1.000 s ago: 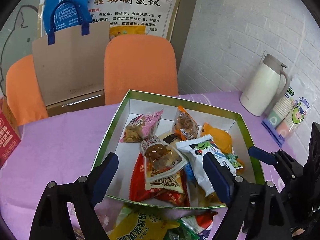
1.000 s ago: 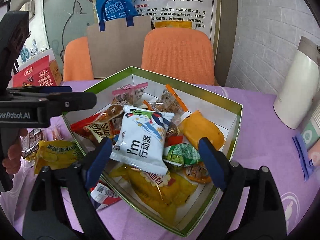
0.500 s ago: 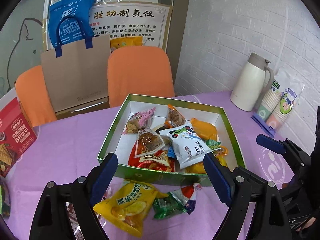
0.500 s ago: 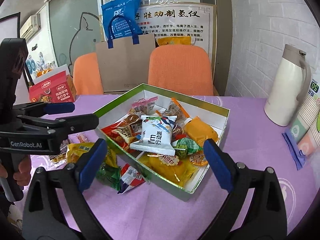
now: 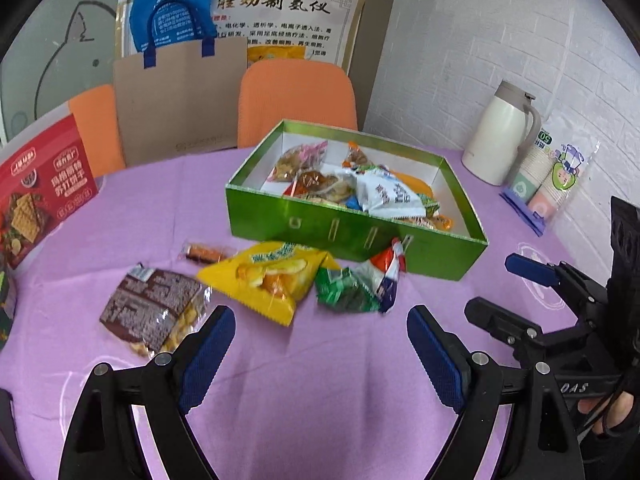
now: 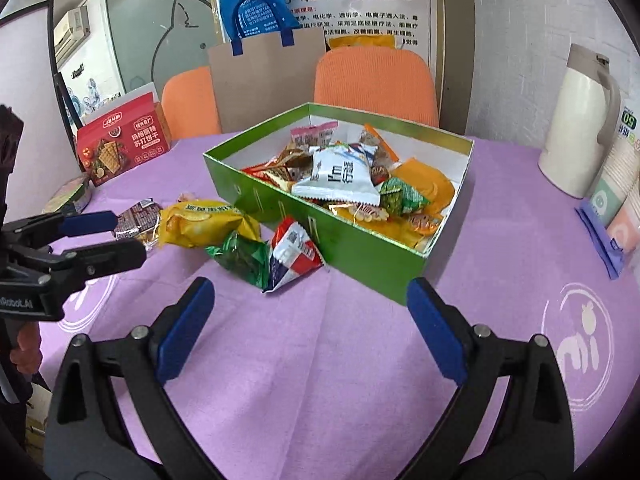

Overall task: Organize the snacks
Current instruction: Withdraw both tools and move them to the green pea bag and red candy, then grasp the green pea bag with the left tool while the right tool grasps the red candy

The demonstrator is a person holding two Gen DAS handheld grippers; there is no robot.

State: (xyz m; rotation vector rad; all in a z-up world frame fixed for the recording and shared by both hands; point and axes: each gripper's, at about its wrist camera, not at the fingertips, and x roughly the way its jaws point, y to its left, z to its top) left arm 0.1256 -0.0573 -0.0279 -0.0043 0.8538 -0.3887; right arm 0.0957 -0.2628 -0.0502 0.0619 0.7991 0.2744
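Most snacks are already piled in the green box (image 6: 372,252), while four packets, among them the yellow bag (image 5: 276,276), are left on the purple cloth (image 6: 320,360) just near it, and both left gripper (image 5: 320,348) and right gripper (image 6: 308,324) are held wide apart, empty.

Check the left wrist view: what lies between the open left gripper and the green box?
Between the left gripper and the green box lie loose packets: a yellow chip bag, a green packet and a red-white-blue packet against the box wall.
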